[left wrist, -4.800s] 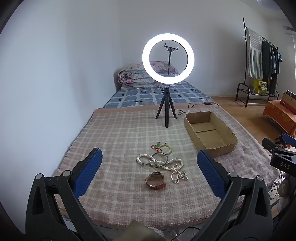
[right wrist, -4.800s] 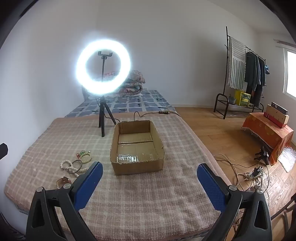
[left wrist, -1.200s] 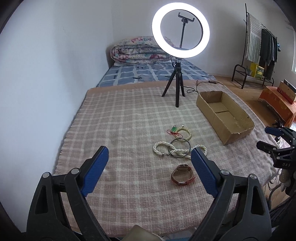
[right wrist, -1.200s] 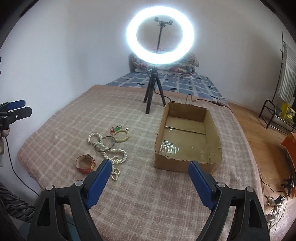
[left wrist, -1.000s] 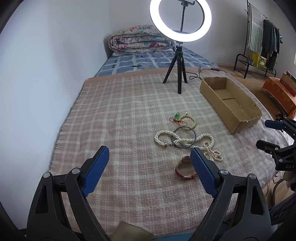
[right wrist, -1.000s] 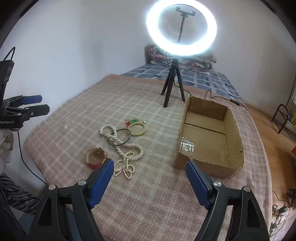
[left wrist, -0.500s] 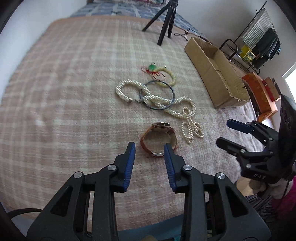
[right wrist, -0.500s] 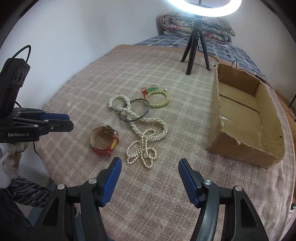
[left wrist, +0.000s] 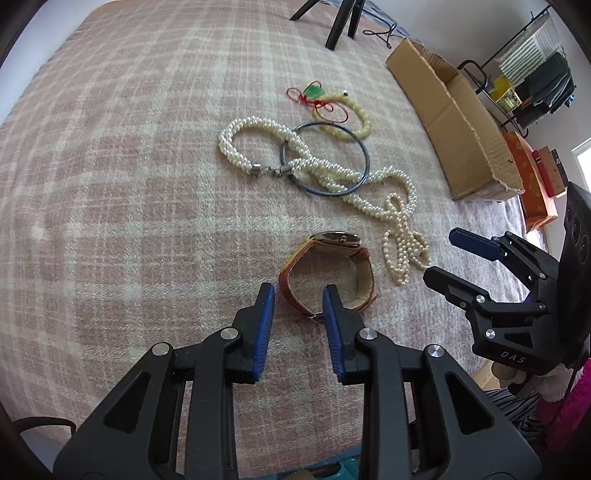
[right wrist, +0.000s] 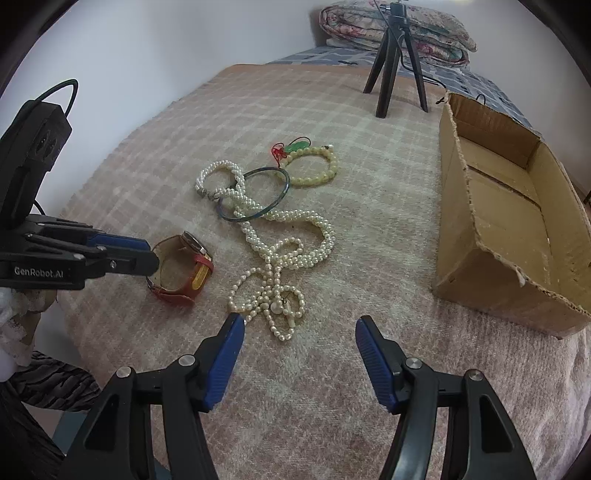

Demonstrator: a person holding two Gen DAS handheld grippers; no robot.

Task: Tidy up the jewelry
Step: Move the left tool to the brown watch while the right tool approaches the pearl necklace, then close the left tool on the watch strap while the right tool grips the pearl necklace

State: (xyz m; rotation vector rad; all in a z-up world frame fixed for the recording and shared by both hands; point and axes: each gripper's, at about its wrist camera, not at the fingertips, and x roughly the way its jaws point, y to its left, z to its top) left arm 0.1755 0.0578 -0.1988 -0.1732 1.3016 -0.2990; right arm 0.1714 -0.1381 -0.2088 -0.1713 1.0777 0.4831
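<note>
A red-strapped watch (left wrist: 328,273) lies on the checked blanket (left wrist: 129,155); it also shows in the right wrist view (right wrist: 183,271). My left gripper (left wrist: 298,293) is partly open, its fingers either side of the near strap, not clamped. A long pearl necklace (right wrist: 280,254), a dark bangle (right wrist: 255,199), a pale bead bracelet (right wrist: 314,166) with red cord and green stone lie beyond. My right gripper (right wrist: 299,330) is open and empty, just short of the necklace's near loops. An empty cardboard box (right wrist: 517,214) stands to the right.
A black tripod (right wrist: 393,62) stands at the back of the blanket. Folded bedding (right wrist: 399,22) lies behind it. The blanket's front edge drops off just below both grippers. A clothes rack (left wrist: 535,77) and orange boxes stand off to the right.
Both grippers have come down and forward to the jewelry. The left jaws have narrowed and reached the watch strap. The right gripper has closed in on the necklace.
</note>
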